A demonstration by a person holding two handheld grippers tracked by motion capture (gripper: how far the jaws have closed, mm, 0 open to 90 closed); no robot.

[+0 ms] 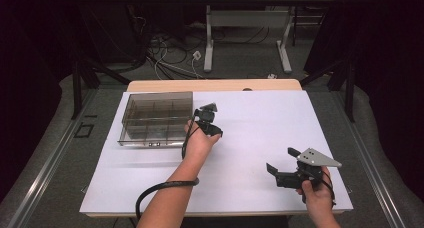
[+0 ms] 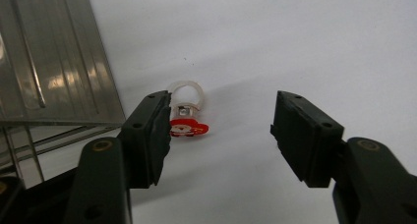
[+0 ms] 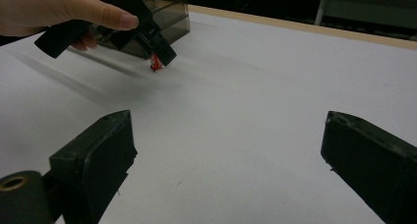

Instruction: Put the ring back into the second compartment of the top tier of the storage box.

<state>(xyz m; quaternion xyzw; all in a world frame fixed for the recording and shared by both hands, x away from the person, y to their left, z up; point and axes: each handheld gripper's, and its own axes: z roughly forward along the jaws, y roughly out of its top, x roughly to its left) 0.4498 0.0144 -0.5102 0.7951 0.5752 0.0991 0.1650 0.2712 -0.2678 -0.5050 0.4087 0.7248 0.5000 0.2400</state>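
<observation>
Left of centre, left gripper view: red charm with clear ring [image 2: 187, 117] on white table [image 2: 295, 47], beside left gripper [image 2: 221, 135] | jaws apart, charm at one pad | right gripper [image 3: 228, 160] apart, nothing between | risk: flat charm skids aside, off-centre.

red charm [image 2: 189, 128] partly hidden behind left fingers [image 2: 147, 135], clear box [image 2: 54, 62] cut off at frame edge

You have a white worktop [image 1: 260, 133] with a bare wooden strip along its far edge. A smoky clear compartment box [image 1: 156, 119] sits on its far left part. Just beside the box's right side, a small red charm with a clear ring [image 2: 187, 120] lies on the white surface.
</observation>
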